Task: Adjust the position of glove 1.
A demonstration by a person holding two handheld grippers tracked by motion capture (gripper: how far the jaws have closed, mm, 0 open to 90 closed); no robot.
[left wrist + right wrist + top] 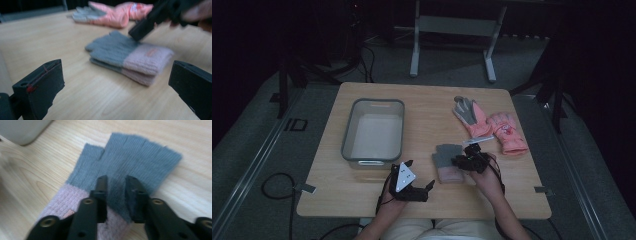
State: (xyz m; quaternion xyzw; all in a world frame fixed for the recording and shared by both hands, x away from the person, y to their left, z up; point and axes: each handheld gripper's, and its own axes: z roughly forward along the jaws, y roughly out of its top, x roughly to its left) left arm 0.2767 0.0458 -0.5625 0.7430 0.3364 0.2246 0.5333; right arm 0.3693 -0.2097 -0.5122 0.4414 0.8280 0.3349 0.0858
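Note:
A pair of knit gloves (447,162), grey at the fingers and pale pink at the cuff, lies stacked near the table's front middle. In the right gripper view the knit gloves (140,157) lie directly under my right gripper (116,186). Its jaws stand a little apart over the grey part, with a ridge of fabric in the gap. From the high view the right gripper (459,161) tips down onto the stack's right side. My left gripper (419,173) rests low on the table, left of the stack. Its wide-open jaws (115,87) frame the knit gloves (130,56) and hold nothing.
A grey plastic bin (346,135) stands at the table's left, its inside bare. Two pink gloves (492,125) lie at the back right, one palm-up with grey fingers. Bare wood runs along the front edge. Cables trail from both grippers toward the person.

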